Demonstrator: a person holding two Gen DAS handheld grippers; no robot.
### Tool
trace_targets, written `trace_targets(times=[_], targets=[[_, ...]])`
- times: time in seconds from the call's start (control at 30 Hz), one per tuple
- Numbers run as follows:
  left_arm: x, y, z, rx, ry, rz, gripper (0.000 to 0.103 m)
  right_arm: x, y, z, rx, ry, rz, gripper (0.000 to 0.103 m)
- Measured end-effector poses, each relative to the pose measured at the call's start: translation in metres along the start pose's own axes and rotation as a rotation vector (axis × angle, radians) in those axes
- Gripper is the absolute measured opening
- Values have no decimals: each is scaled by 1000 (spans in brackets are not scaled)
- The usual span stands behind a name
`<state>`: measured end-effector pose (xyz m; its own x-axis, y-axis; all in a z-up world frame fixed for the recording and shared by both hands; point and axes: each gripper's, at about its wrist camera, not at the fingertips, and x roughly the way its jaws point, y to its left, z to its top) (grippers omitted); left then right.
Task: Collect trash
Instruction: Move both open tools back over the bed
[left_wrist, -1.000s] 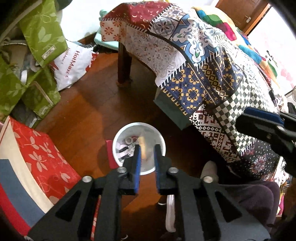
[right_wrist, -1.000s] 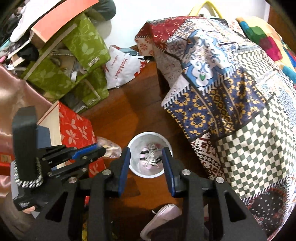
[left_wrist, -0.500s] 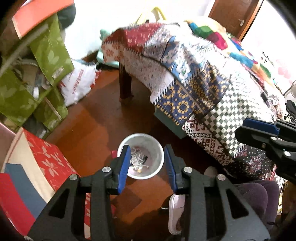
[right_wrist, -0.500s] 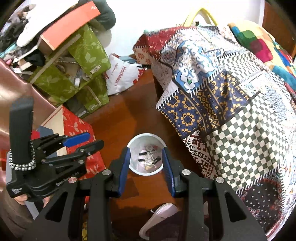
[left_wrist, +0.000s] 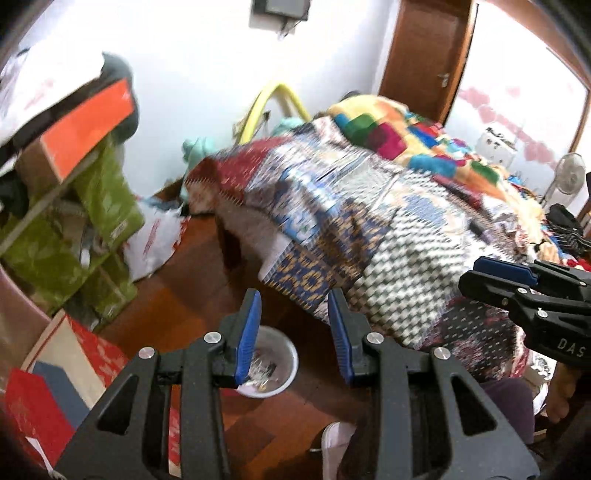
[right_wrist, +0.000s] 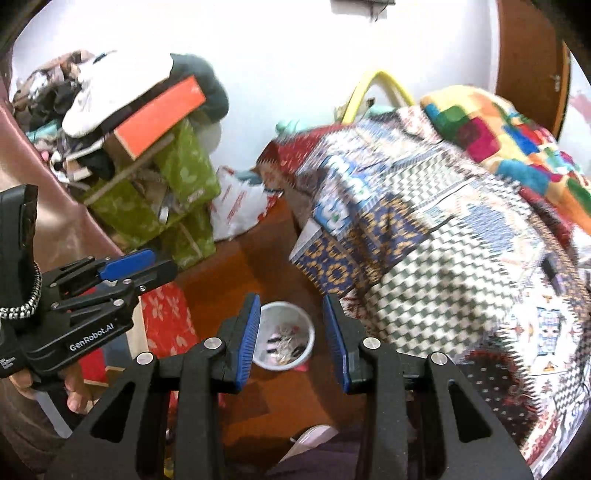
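Note:
A white trash bin (left_wrist: 275, 363) stands on the wooden floor beside the bed, with several scraps of trash inside; it also shows in the right wrist view (right_wrist: 286, 338). My left gripper (left_wrist: 293, 334) is open and empty, raised above and just right of the bin. My right gripper (right_wrist: 291, 339) is open and empty, with the bin showing between its fingers far below. Each gripper shows in the other's view, the right gripper (left_wrist: 517, 284) at the right and the left gripper (right_wrist: 122, 269) at the left.
A bed with a patchwork quilt (left_wrist: 369, 206) fills the right side. Green bags and boxes (right_wrist: 162, 195) are piled at the left by the wall. A red floral box (left_wrist: 88, 354) lies on the floor near the bin. A slipper (left_wrist: 334, 443) is below.
My left gripper opened and a piece of trash dropped into the bin. Both grippers then rose and tilted up, so the wall and door now show.

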<state>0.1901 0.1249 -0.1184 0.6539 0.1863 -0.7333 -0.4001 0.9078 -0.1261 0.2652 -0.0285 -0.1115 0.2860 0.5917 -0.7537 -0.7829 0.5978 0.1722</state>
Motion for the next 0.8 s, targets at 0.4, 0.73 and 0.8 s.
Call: trace_targets(times=[0.4,0.73,0.8], targets=[[-8,-107,42,114,-81,-138,38,-85,-78,-14,87,-186,-176,32],[31,-201,65,226,-52,-245,38,-116,-174,-40,229,-201,-342,32],[42,-218,68,248,-36,-259,38,-117,-196,-46,264,-195,-366,32]])
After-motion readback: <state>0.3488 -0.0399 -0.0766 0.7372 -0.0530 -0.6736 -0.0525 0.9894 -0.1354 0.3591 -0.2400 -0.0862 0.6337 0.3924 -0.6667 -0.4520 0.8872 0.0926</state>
